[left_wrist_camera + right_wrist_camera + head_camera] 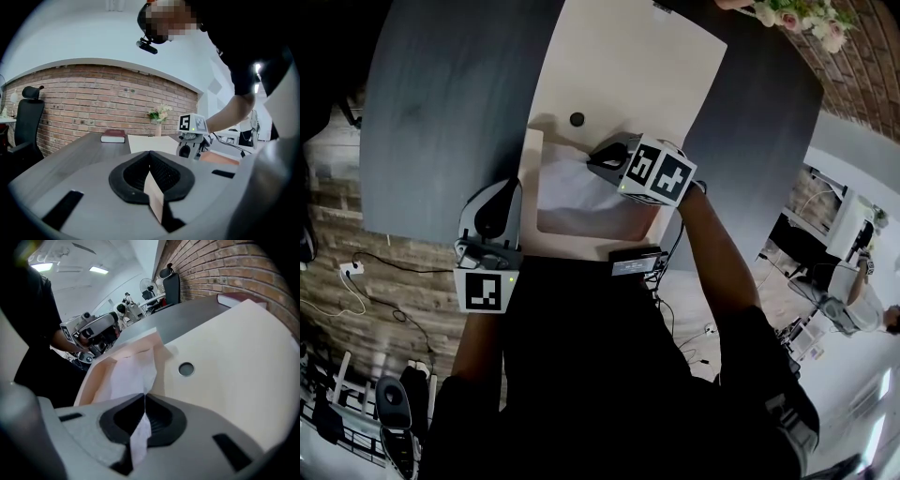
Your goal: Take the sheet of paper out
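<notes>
A beige envelope [628, 66] with a black button [577, 119] lies on the dark table [441, 103]. Its near end is open, and a white sheet of paper [577, 192] shows inside. My left gripper [514, 192] is shut on the envelope's left flap; the beige edge [154, 194] sits pinched between its jaws. My right gripper [598, 161] points down into the opening and is shut on the sheet [129, 376], whose corner runs back between the pads [154, 416]. The right gripper [191, 136] also shows in the left gripper view, over the envelope.
A red book [114, 136] and a vase of flowers [158, 115] stand at the table's far end by the brick wall. A small black device [636, 262] with cables sits at the near table edge. An office chair [28, 117] stands off to the left.
</notes>
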Demonstrator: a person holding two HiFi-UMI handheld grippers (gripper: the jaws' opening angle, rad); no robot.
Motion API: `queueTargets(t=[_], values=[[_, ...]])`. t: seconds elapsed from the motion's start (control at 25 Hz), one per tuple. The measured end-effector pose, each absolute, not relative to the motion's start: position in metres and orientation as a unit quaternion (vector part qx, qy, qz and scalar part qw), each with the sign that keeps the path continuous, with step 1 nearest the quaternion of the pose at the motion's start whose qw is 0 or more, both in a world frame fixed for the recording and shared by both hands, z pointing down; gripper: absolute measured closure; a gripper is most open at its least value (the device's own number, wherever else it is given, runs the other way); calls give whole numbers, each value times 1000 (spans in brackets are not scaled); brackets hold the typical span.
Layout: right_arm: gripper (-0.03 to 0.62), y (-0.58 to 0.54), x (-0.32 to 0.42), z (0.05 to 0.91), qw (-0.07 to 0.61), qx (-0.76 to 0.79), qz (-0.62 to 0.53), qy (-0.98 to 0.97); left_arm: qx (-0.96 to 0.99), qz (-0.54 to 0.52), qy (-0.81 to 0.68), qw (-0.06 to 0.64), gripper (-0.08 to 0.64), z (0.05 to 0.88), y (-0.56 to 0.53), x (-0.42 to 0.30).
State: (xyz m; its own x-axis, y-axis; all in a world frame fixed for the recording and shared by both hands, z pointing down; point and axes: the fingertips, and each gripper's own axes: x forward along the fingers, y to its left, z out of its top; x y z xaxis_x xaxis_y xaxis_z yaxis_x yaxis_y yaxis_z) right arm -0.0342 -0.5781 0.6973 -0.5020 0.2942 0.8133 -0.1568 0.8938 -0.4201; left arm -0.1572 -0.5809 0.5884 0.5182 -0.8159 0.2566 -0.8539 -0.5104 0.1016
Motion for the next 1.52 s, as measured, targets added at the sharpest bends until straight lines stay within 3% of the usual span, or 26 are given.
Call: queueTargets(t=[0.48,0.92,1.08,1.52], values=[[588,-637,-2,660,496,51,163,-851,868,86,-480,96,565,576,-577,-163],[588,-706,11,558,453,190,46,-870,875,47,-477,69,565,514,-574,-176],[588,-723,11,495,391,276,-7,-878,883,26,-466,45,565,488,-586,-185],[589,-656,69,320,94,474,-67,-873,875,-5,-483,7,565,405,-573,-187]])
